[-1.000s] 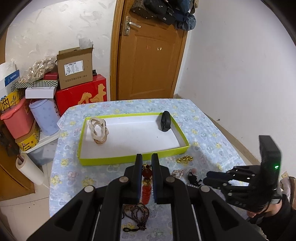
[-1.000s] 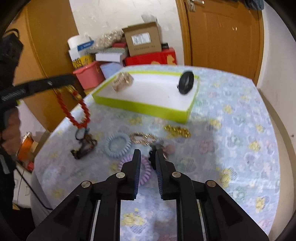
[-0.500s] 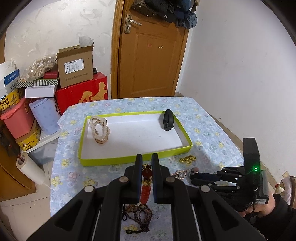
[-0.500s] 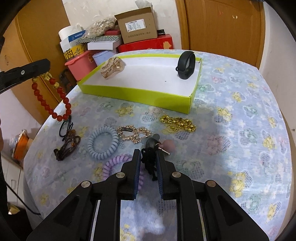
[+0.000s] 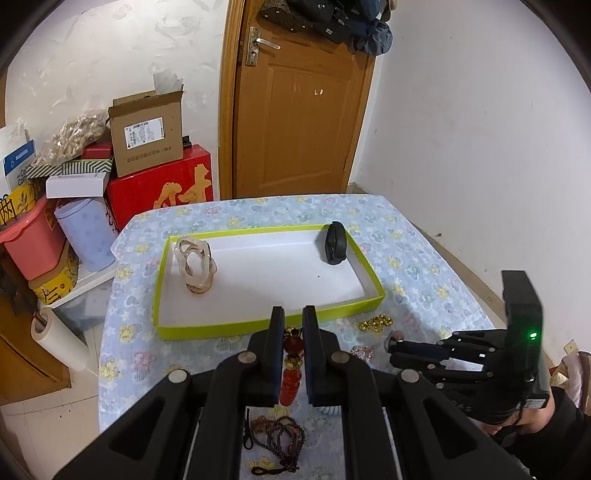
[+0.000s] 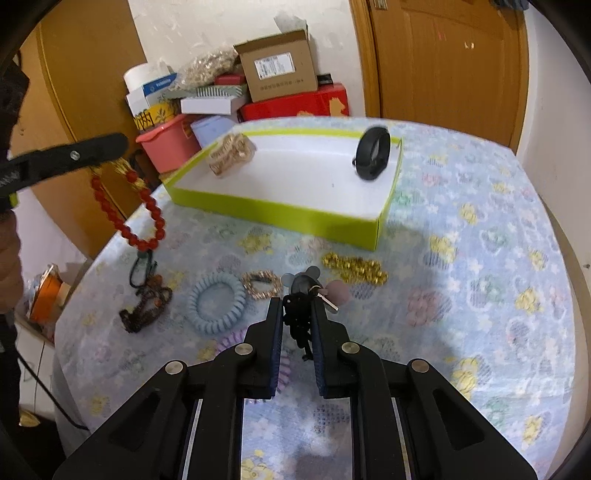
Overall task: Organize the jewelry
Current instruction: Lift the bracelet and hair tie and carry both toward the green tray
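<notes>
the left gripper (image 5: 292, 332) pinches a red bead bracelet (image 6: 142, 214) aloft, clear of the cloth, short of the yellow-green cardboard tray (image 5: 266, 325), while the right gripper (image 6: 297, 314) clamps a black mouse-eared charm (image 6: 300, 295), apparently for lifting it trayward.

A lived-in room of a home, this one. At twelve o'clock a wooden door (image 5: 295, 107) with a lever handle, bags and clothes (image 5: 332, 18) hanging over its top. Off at ten o'clock, household clutter piles against the white wall: a cardboard box (image 5: 147, 133) on a red gift box (image 5: 162, 184), a pink plastic tub (image 5: 29, 240), a paper roll (image 5: 59, 339) on the tiled floor. Front and centre, a table under a flowery blue cloth (image 5: 406, 258).
</notes>
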{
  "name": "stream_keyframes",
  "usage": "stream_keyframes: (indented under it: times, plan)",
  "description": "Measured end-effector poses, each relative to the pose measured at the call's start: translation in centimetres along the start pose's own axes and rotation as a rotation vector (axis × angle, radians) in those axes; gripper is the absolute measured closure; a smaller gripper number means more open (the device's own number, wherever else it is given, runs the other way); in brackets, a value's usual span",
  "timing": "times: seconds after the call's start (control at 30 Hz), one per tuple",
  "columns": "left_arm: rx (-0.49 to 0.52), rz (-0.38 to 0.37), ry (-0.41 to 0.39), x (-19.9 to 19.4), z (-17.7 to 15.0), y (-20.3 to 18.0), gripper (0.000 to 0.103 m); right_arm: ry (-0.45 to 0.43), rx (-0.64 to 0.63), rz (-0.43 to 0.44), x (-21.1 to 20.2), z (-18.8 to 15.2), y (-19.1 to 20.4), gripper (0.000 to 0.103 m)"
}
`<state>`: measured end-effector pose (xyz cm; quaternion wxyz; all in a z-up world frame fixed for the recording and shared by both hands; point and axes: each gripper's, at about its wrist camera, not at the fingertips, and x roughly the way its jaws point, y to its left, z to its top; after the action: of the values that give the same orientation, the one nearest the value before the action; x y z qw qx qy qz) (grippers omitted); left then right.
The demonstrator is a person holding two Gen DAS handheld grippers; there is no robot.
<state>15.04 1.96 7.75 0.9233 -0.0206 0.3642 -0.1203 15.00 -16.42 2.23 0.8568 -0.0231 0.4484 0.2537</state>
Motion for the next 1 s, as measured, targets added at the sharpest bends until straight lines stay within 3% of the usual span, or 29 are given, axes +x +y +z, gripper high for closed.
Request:
stream_keyframes:
  times: [0.47, 0.77, 1.0]
  plan:
    - [0.008, 0.005, -0.031, 0.2, 3.4, 1.0, 0.093, -0.100, -0.030, 0.005, -2.5, 4.2, 0.6, 0.088]
    - [0.022, 0.024, -0.050, 1.1, 6.2, 2.1, 0.093, -0.118, -0.032, -0.005, -1.4, 7.2, -0.3, 0.088]
    - [-0.010, 0.045, -0.013, 3.8, 6.0, 4.6, 0.093, -0.089, -0.012, -0.015, 1.3, 8.9, -1.9, 0.088]
